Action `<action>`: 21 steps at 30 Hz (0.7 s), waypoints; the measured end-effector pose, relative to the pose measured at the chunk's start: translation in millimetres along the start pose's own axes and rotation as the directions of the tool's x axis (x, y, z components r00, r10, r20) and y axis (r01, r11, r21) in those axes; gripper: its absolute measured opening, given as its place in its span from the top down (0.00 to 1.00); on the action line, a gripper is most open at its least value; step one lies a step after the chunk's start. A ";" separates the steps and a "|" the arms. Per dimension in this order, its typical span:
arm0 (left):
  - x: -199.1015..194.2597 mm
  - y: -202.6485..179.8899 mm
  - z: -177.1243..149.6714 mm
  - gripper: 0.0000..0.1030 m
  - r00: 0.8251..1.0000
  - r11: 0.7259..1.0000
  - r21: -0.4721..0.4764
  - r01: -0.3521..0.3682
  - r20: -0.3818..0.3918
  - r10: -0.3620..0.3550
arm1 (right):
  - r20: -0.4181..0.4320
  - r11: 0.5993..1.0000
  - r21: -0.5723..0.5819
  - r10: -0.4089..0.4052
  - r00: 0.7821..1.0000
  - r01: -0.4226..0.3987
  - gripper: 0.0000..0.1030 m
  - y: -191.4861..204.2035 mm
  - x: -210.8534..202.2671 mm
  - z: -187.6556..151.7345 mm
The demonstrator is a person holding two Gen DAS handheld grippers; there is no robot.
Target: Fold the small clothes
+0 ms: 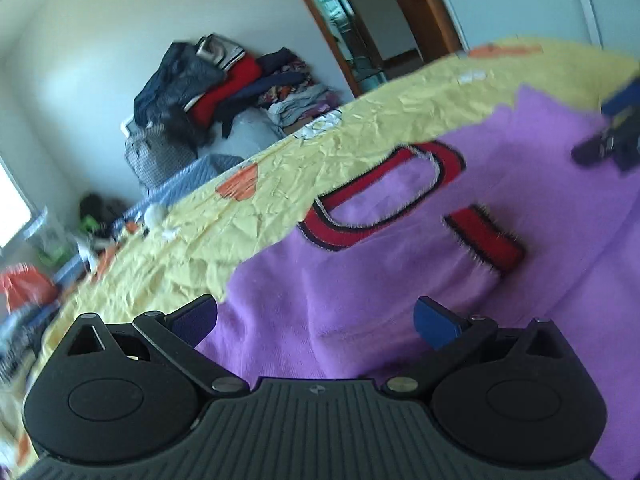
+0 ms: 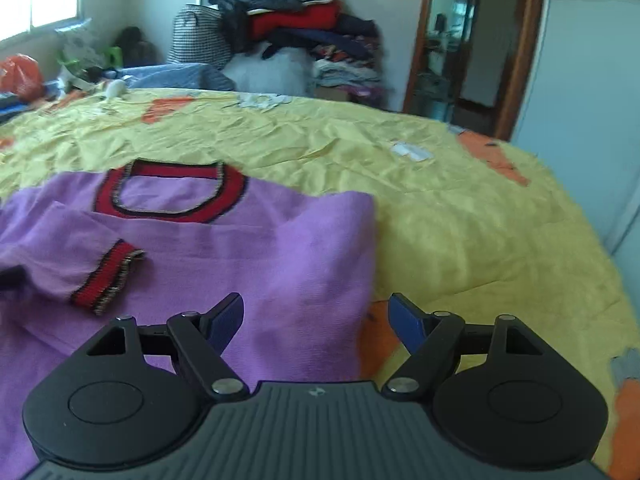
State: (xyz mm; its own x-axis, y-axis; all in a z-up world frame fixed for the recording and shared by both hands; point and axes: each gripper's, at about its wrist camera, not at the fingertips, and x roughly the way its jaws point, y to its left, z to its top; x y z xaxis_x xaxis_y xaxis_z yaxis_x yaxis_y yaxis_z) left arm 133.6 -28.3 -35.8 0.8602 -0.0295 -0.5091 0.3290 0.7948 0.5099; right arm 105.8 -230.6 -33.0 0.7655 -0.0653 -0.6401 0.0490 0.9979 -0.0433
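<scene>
The purple sweater (image 2: 248, 248) lies flat on the bed (image 2: 460, 208), collar away from both grippers, long axis running from hem to collar. The left hand-held gripper (image 1: 316, 320) hovers spread over the sweater's left half, nothing between its jaws. The right hand-held gripper (image 2: 316, 320), also spread and empty, straddles the folded right edge and looks nearer to a graspable edge.

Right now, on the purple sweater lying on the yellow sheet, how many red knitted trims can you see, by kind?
On the purple knitted sweater, which lies on the yellow crumpled bedsheet:
Red neckband with dark edging: 1
Red sleeve cuff with dark edging: 1
Total: 2
</scene>
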 end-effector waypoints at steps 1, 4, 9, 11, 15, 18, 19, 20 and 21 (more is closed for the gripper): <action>7.0 -0.4 -1.5 0.05 1.000 1.000 0.007 0.003 -0.010 -0.003 | 0.001 1.000 -0.005 0.007 1.000 -0.007 0.23 0.8 2.5 -0.2; 13.6 11.0 -4.3 0.20 0.999 0.998 -0.054 0.015 -0.038 -0.017 | -0.013 0.999 -0.011 0.047 0.999 -0.047 0.24 1.8 7.9 -1.5; -19.9 23.9 -3.7 0.00 0.978 0.973 -0.113 0.202 0.065 -0.196 | 0.008 0.998 0.030 0.053 0.999 -0.053 0.23 -8.5 1.4 -4.0; -23.4 13.9 2.3 0.00 0.975 0.975 -0.076 0.206 0.097 -0.199 | 0.006 0.997 0.045 0.061 0.998 -0.061 0.23 -12.1 0.8 -5.6; -18.7 -15.6 15.9 0.00 0.959 0.963 0.017 0.269 0.085 -0.270 | -0.004 0.993 0.080 0.084 0.996 -0.084 0.23 -14.9 0.4 -9.8; -11.1 -49.7 20.0 0.00 0.972 0.961 0.187 0.204 0.078 -0.222 | -0.006 0.993 0.080 0.092 0.996 -0.091 0.23 -15.0 -1.8 -12.4; -6.2 -54.4 23.5 0.00 0.973 0.961 0.188 0.203 0.069 -0.219 | -0.007 0.992 0.082 0.094 0.996 -0.093 0.23 -15.3 -1.7 -12.9; 0.6 -55.3 26.2 0.01 0.971 0.961 0.161 0.223 0.055 -0.234 | -0.009 0.992 0.082 0.095 0.995 -0.094 0.23 -15.4 -1.7 -13.3; 7.2 -54.5 29.9 0.02 0.967 0.961 0.125 0.246 0.041 -0.252 | -0.010 0.992 0.085 0.096 0.995 -0.095 0.23 -15.7 -1.8 -13.5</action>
State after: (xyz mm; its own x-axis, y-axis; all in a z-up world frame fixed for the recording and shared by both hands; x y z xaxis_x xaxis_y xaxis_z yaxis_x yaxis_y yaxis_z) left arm 133.6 -90.0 -46.5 0.7647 -0.2542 -0.5922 0.5763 0.6808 0.4521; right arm 94.9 -246.2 -41.5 0.7605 0.0311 -0.6486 0.0301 0.9961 0.0831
